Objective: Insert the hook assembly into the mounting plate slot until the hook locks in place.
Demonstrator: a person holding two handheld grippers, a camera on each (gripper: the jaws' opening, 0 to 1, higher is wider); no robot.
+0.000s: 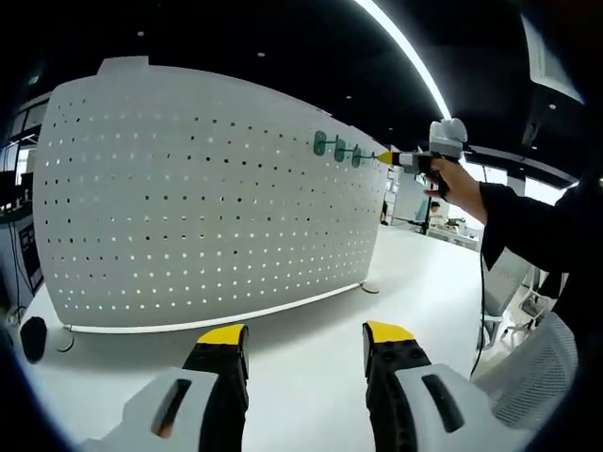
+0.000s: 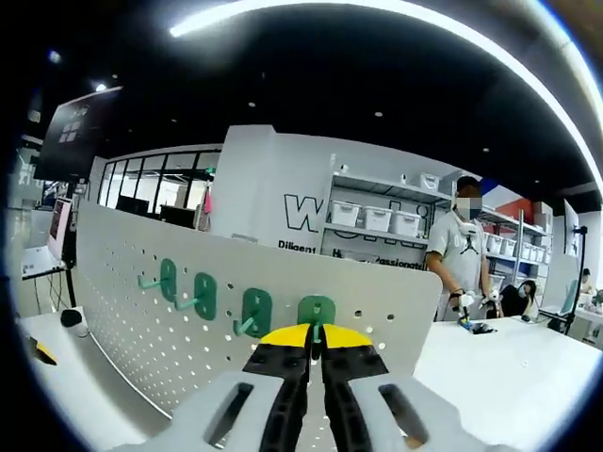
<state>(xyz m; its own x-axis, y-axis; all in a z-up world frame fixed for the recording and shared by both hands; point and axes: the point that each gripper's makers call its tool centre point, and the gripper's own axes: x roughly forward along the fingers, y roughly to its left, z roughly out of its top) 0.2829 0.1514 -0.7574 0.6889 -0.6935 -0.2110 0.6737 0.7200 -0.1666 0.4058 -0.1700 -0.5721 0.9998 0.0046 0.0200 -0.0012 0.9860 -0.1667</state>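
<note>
A large white pegboard (image 1: 207, 207) stands upright on the white table (image 1: 311, 325). Three green hooks (image 1: 338, 149) sit in a row near its upper right corner. At the end of that row a person's hand holds my right gripper (image 1: 389, 157) against the board. In the right gripper view the yellow-tipped jaws of my right gripper (image 2: 314, 336) are shut on the prong of a fourth green hook (image 2: 317, 310), whose back plate lies against the pegboard (image 2: 141, 330) next to the three mounted hooks (image 2: 204, 294). My left gripper (image 1: 304, 334) hangs open over the table in front of the board, holding nothing.
A small black object (image 1: 33, 337) lies by the board's left foot. A mesh chair (image 1: 532, 381) stands at the right. Beyond the board a person (image 2: 457, 254) stands at another table, with shelves of white bins (image 2: 377, 218) behind.
</note>
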